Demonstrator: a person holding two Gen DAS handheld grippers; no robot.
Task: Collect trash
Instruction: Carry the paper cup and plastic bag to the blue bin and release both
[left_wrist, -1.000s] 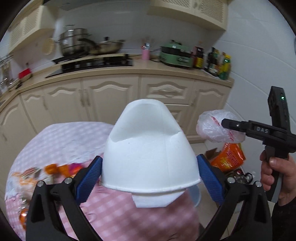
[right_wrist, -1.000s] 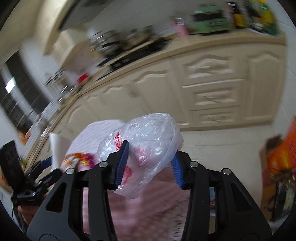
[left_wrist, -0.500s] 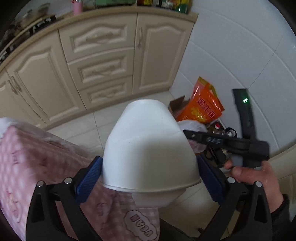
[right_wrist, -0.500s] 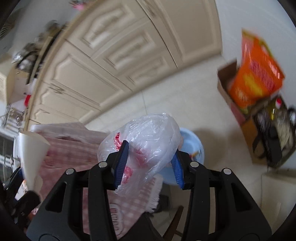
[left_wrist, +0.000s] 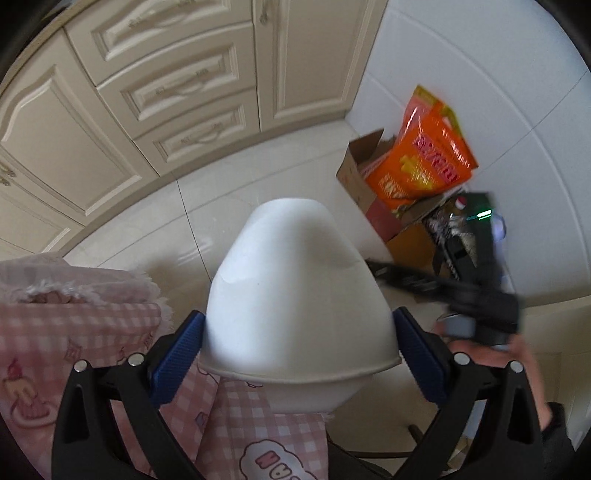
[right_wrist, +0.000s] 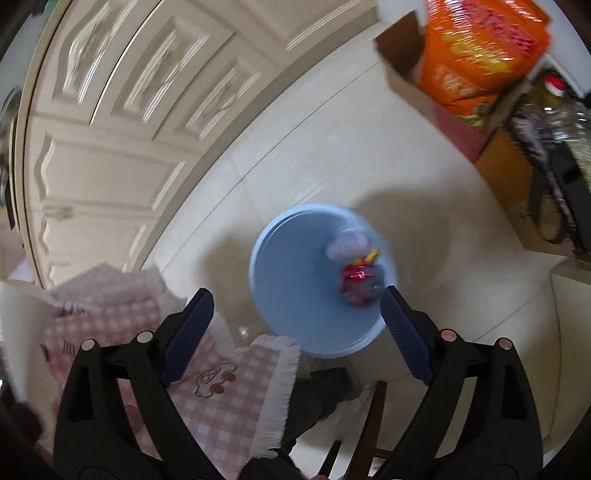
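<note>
My left gripper (left_wrist: 299, 343) is shut on a white foam bowl (left_wrist: 295, 291), held upside down past the table's edge, above the floor. My right gripper (right_wrist: 295, 328) is open and empty, pointing down over a light blue bin (right_wrist: 295, 280) on the floor. The clear plastic bag with red print (right_wrist: 356, 267) lies inside the bin at its right side, blurred. The right gripper also shows in the left wrist view (left_wrist: 476, 280), to the right of the bowl. The bin is hidden in the left wrist view.
A pink checked tablecloth (left_wrist: 55, 332) hangs over the table edge at the left, and it also shows in the right wrist view (right_wrist: 221, 384). Cardboard boxes with an orange bag (left_wrist: 424, 162) stand by the white wall. Cream cabinets (left_wrist: 147, 92) line the back. A chair (right_wrist: 365, 424) is below.
My right gripper has opened and let go of the plastic bag, which has dropped into the blue bin. Both grippers have tilted further down over the floor. The left still holds the bowl.
</note>
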